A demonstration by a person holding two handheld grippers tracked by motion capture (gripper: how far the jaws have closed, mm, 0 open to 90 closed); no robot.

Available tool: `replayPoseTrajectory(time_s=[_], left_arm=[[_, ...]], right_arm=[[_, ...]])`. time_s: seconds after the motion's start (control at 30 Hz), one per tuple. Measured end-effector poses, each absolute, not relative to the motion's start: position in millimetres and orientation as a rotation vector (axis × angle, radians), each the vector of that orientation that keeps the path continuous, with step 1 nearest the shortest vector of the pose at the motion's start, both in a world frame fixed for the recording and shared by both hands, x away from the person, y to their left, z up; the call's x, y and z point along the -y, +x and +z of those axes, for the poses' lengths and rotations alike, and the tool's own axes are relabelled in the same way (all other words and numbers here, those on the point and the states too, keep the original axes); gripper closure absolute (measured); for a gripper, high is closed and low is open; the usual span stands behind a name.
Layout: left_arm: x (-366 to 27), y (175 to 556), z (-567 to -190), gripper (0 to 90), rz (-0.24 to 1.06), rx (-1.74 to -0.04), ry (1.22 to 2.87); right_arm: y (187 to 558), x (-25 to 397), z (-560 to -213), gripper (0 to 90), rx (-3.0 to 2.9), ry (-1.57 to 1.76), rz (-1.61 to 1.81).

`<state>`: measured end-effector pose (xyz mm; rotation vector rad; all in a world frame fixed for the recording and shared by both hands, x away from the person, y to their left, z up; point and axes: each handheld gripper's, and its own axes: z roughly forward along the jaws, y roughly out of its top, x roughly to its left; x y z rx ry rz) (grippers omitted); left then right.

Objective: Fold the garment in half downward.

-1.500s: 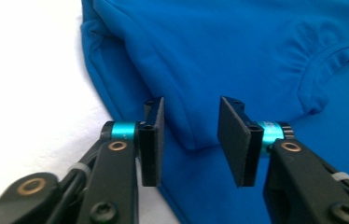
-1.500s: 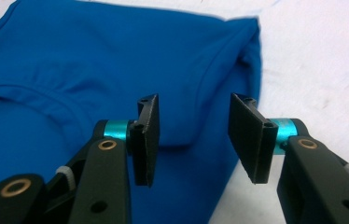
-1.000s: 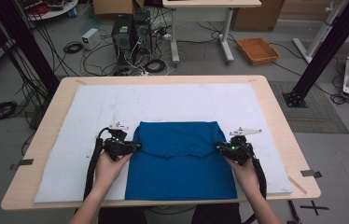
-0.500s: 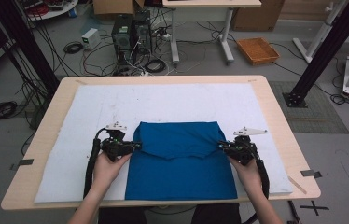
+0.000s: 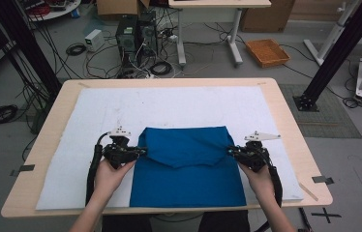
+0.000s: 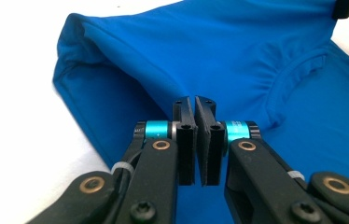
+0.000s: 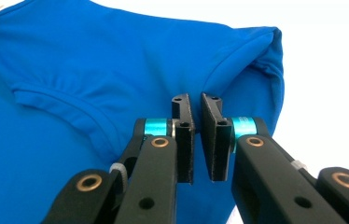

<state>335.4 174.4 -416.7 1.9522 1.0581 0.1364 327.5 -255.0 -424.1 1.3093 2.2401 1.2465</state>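
Note:
A blue T-shirt (image 5: pixel 188 166) lies on the white mat (image 5: pixel 179 108), its upper part folded down over the body with the collar (image 6: pixel 298 70) facing up. My left gripper (image 5: pixel 143 151) is at the shirt's left edge, jaws pressed together on the fold (image 6: pixel 116 56) of cloth. At the right edge, my right gripper (image 5: pixel 230 151) has its jaws closed on the sleeve fold (image 7: pixel 252 51), with a thin slit between them. Both grippers rest low on the mat with a hand behind each.
The wooden table (image 5: pixel 285 111) carries the mat, with bare white mat beyond and beside the shirt. On the floor behind are computer towers (image 5: pixel 135 34), cables, an orange tray (image 5: pixel 267 51) and black frame posts (image 5: pixel 336 53).
The right gripper has shifted slightly to the right, drawing the folded edge taut. The left gripper has hardly moved.

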Motion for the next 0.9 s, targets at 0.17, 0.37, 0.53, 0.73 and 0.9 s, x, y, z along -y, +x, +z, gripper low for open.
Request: replayPoseTrajectory(time_s=[0.17,0.37,0.53,0.73,0.9], left_arm=[[-173,330,-413,86.8,0.135,-1.039,1.957],[-173,325,-411,86.9,0.139,-1.023,1.960],[-173,322,-411,86.9,0.152,-1.019,1.959],[-174,317,-410,86.9,0.145,-1.008,1.960],[-175,308,-408,86.8,0.126,-0.990,1.951]], right_arm=[[321,257,-420,84.3,-2.247,1.297,1.255],[316,259,-418,84.3,-2.246,1.287,1.261],[314,260,-420,84.3,-2.245,1.291,1.262],[309,260,-419,84.3,-2.250,1.283,1.266],[302,262,-416,84.3,-2.255,1.266,1.273]])
